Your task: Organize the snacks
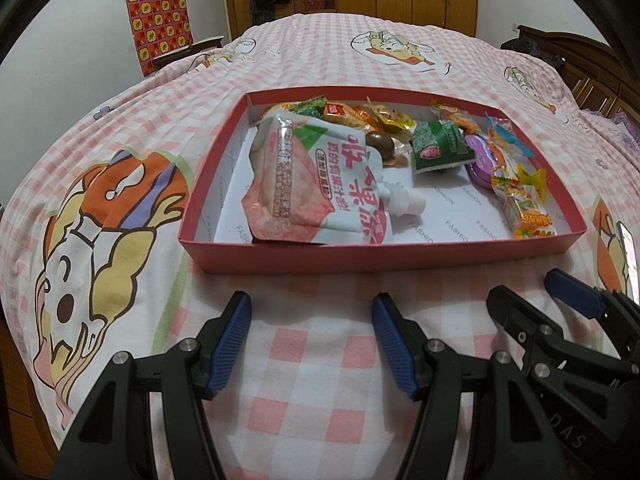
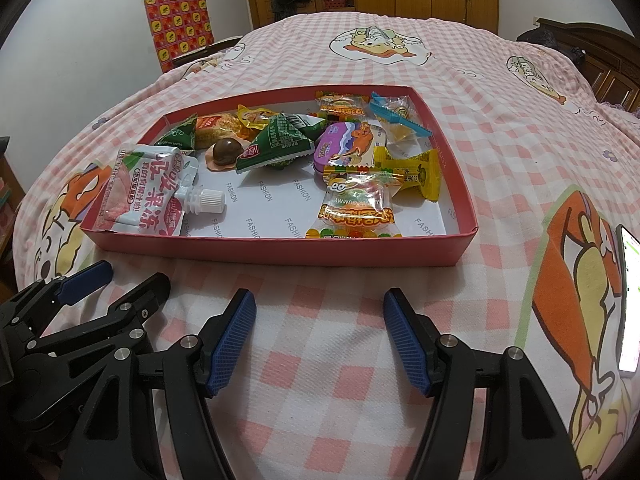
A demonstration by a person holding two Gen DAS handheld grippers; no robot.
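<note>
Snacks fill a shallow red box [image 1: 280, 258] with a white printed lining, set on a bed [image 1: 312, 352] covered in pink-and-white checked cloth with cartoon figures; the box sits in the middle of both wrist views. In the left wrist view, a pink-and-white jelly pouch [image 1: 320, 184] with a white screw cap lies in the left half of the box, its lower edge over the near wall. To its right stand a green triangular packet [image 1: 438, 146], a brown round sweet [image 1: 378, 142] just behind the pouch, and a purple tin [image 1: 480, 160] partly under other wrappers. At the far right of the box lies a clear packet of coloured gummies [image 1: 528, 212]. In the right wrist view, a yellow wrapped candy [image 2: 416, 174] lies just right of the gummies, and a blue-edged clear wrapper [image 2: 400, 120] sits near the upper right corner of the box. Across the lower part of each view, the camera's own gripper reaches forward over bare cloth in front of the box: the left gripper [image 1: 312, 332] has its blue-padded fingers spread wide with nothing between them, and the right gripper [image 2: 320, 332] is likewise spread and empty. Each gripper shows at the lower edge of the other's view, side by side and near each other. A lit phone screen [image 2: 632, 300] lies on the cloth at the right edge of the frame.
</note>
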